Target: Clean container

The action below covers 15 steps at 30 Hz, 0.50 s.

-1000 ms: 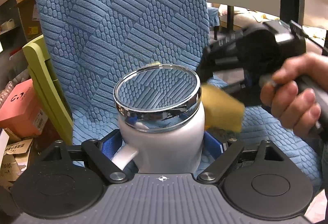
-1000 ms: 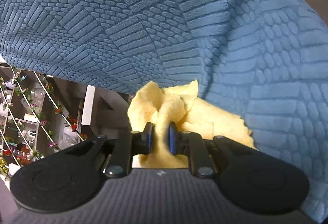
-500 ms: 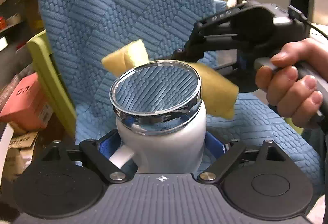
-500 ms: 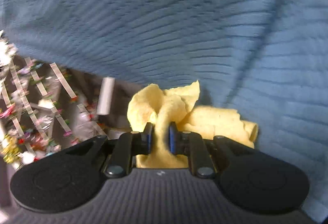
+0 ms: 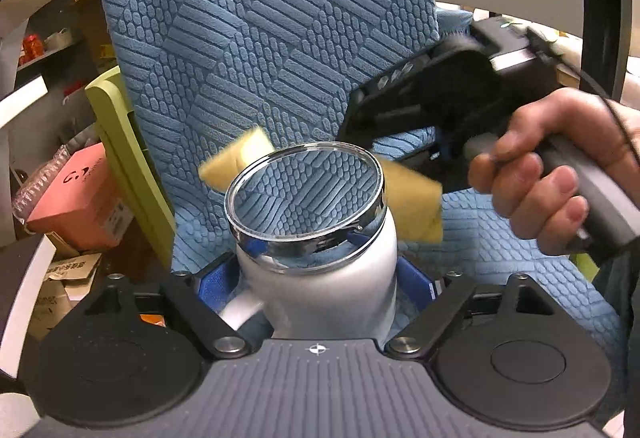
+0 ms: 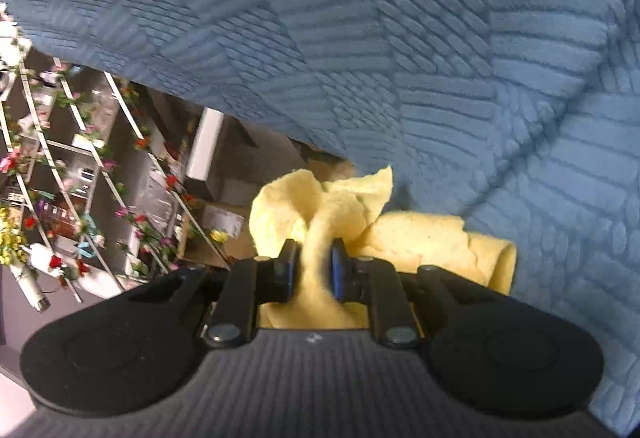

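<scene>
Broadly, a blue textured chair [image 5: 264, 49] fills the background ahead of both grippers. Left gripper [image 5: 318, 280] clamps the white jar [image 5: 320, 286] by its body, blue pads on either flank; jar sits right in front of the camera, handle toward lower left. Long axis runs upright, leaning away from the gripper, chrome-rimmed clear lid [image 5: 306, 193] facing forward and up.

Right gripper [image 6: 314, 270], held in a hand [image 5: 544, 181], pinches a yellow cloth [image 6: 352, 213] tight between its pads. A second ago the cloth sat off the jar's right shoulder; half a second ago it had swung behind the lid, and it now spans behind the rim, showing at both sides [image 5: 240, 157]. Reads as a wiping pass around the lid's far edge. How much of the jar is wiped, cannot tell.
</scene>
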Motion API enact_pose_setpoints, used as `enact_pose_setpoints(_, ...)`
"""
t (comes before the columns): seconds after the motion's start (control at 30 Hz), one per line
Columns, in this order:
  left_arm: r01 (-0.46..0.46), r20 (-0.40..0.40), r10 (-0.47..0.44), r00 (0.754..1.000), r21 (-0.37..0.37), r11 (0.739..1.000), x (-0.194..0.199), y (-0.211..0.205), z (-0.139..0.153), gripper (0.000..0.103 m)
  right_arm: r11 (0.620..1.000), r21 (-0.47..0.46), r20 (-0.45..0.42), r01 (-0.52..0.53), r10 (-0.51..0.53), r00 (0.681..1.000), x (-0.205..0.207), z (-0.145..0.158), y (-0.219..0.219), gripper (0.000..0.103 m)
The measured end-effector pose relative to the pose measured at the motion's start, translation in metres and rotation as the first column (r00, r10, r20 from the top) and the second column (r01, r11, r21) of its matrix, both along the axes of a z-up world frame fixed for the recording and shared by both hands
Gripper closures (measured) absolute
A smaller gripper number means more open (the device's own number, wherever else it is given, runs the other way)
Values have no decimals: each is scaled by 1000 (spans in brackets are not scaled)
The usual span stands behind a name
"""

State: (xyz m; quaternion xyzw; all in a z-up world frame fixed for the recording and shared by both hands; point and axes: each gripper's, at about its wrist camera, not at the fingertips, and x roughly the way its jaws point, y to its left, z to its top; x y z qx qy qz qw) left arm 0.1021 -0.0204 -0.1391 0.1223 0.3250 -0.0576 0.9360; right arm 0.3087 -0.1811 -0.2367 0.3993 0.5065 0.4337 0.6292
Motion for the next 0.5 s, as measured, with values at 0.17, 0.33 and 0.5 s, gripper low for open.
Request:
enact_pose_setpoints(0.17, 17, -6, -17, 1000, -10, 1000, 1, 3, 1, 15, 999, 24, -3, -47, 47, 999, 7, -2, 8, 84)
enact_pose_setpoints(0.33, 52, -15, -52, 999, -11, 999, 0, 6, 1, 15, 991, 90, 0, -101, 101, 995, 13, -5, 9, 84)
enact_pose_setpoints(0.5, 77, -18, -77, 997, -20, 997, 0, 10, 0, 15, 991, -48, 4, -121, 122, 993, 18, -17, 16, 84)
